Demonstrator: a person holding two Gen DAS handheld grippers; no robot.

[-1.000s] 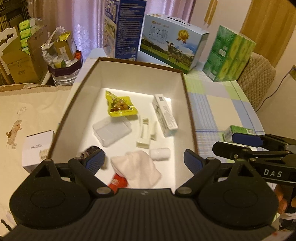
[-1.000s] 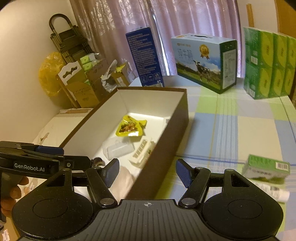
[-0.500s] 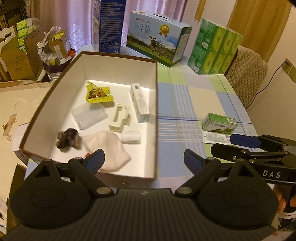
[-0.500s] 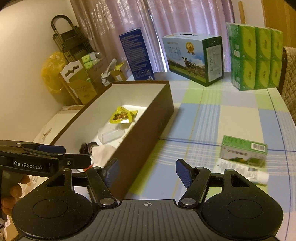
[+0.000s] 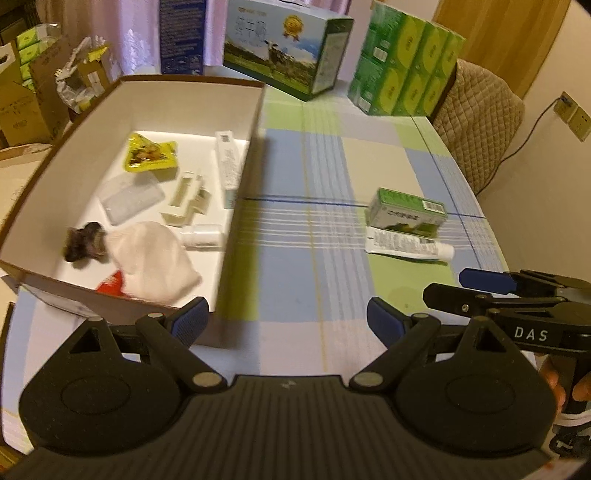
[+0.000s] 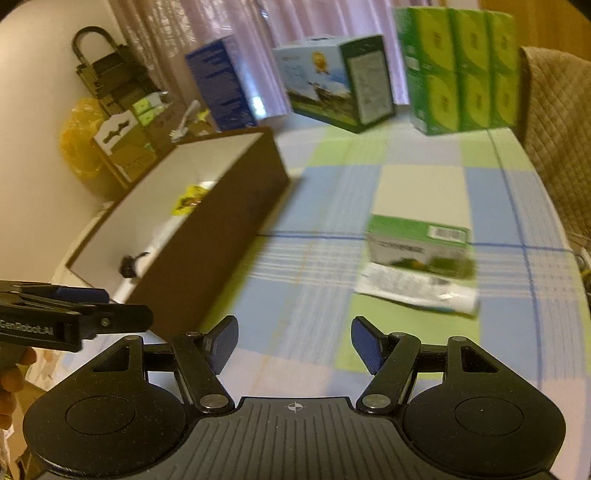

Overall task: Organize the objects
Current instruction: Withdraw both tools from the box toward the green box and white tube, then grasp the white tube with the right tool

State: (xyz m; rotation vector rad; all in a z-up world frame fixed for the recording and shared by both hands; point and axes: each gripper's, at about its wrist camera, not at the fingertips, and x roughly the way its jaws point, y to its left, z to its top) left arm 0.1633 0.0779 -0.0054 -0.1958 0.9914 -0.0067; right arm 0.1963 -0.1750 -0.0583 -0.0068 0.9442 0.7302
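Checked table: brown box at 10 o'clock in left cam, already w/ yellow snack pack, white cloth, small carton etc. Still outside, 2 o'clock: green carton, white tube touching its near side.

Risk, my read: tube lies flat, flush to carton; a pinch could nudge carton or slip off tube.

Left gripper jaws wide apart, empty, touching nothing. Right gripper same: spread, nothing held.

A home: checked tablecloth, curtains, padded chair
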